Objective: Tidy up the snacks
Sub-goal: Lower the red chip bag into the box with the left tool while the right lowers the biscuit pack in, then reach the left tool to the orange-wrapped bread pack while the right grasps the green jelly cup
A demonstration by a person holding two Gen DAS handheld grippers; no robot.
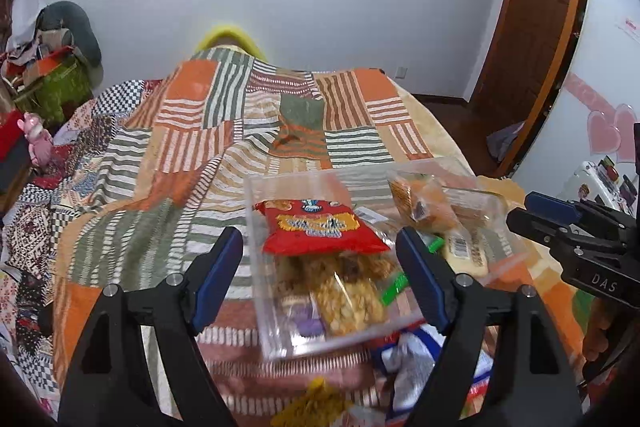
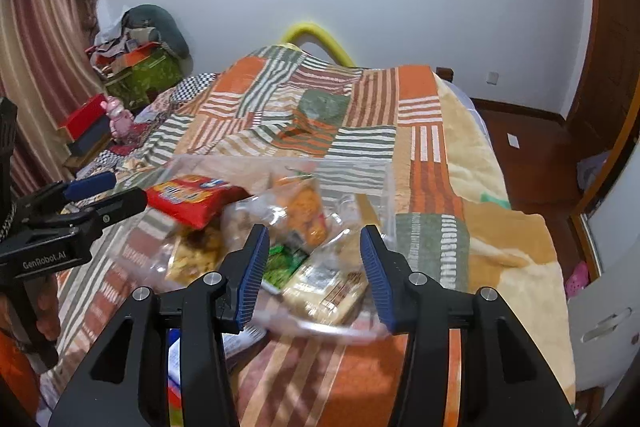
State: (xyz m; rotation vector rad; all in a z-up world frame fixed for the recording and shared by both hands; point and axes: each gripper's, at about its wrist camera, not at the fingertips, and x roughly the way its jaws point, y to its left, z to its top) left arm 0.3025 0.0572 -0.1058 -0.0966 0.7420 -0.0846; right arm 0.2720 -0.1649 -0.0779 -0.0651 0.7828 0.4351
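Observation:
A clear plastic box [image 1: 256, 227] sits on the bed and holds several snack packs: a red packet [image 1: 320, 231], a granola bar [image 1: 348, 299], an orange pack [image 1: 424, 203] and a pale pack [image 1: 468, 251]. My left gripper [image 1: 320, 275] is open above the box's near left part, holding nothing. In the right wrist view the box [image 2: 380, 183] shows the red packet [image 2: 192, 199], a green pack [image 2: 284, 259] and the pale pack [image 2: 328, 295]. My right gripper [image 2: 314, 271] is open and empty over the box's near edge. Each gripper shows in the other's view.
Loose snack wrappers [image 1: 404, 359] lie on the bed just in front of the box. The patchwork bedspread [image 1: 240, 131] stretches away ahead. Boxes and a pink toy [image 2: 120, 119] sit at the bed's left side. A wooden door [image 1: 532, 7] stands at the right.

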